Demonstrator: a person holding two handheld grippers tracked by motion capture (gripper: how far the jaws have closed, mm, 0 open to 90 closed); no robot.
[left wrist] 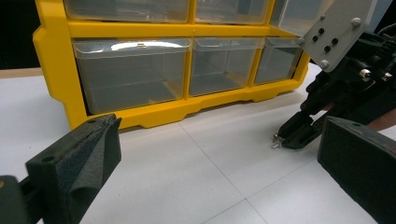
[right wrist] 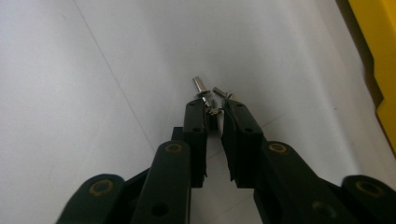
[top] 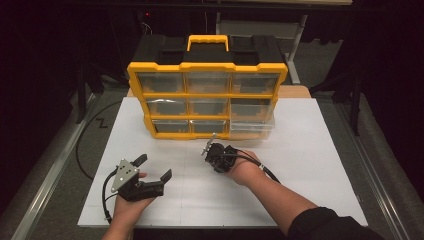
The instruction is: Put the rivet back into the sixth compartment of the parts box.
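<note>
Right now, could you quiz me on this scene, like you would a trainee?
1. True or false: the left gripper is clamped on a drawer.
2. What does the right gripper hold: A) a sponge, B) small metal screws, C) a pen?
3. Which drawer of the yellow organizer is pulled out?

Key: 1. False; its jaws stand open over the white board. 2. B. 3. The bottom right one in the high view.
</note>
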